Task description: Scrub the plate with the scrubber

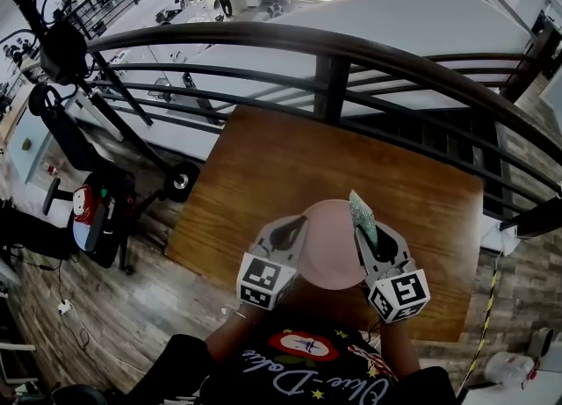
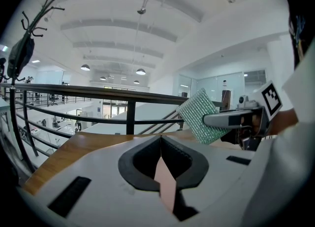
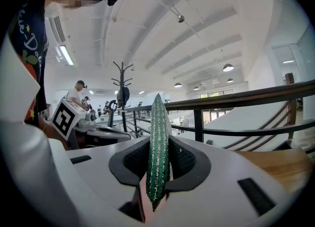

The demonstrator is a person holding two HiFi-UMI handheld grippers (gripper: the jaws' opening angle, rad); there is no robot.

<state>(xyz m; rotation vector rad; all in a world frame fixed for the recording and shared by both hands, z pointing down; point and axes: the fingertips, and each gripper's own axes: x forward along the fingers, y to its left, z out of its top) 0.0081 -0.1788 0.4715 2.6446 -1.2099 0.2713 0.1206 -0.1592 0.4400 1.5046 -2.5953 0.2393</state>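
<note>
Wooden tabletop (image 1: 263, 175): left hand-held gripper (image 2: 161, 164) clamps round plate (image 1: 329, 249), right hand-held gripper (image 3: 158, 174) glittery scrubber (image 3: 159, 137).

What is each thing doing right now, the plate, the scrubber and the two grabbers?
plate: pinched at its rim, held up.
scrubber: clamped edge-on between jaws, by the plate's right edge.
left gripper: shut on the plate.
right gripper: shut on the scrubber.

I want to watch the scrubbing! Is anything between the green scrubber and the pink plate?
Nothing visible is. The right claw holds the scrubber up beside the plate, and the left claw grips the plate's edge.
</note>
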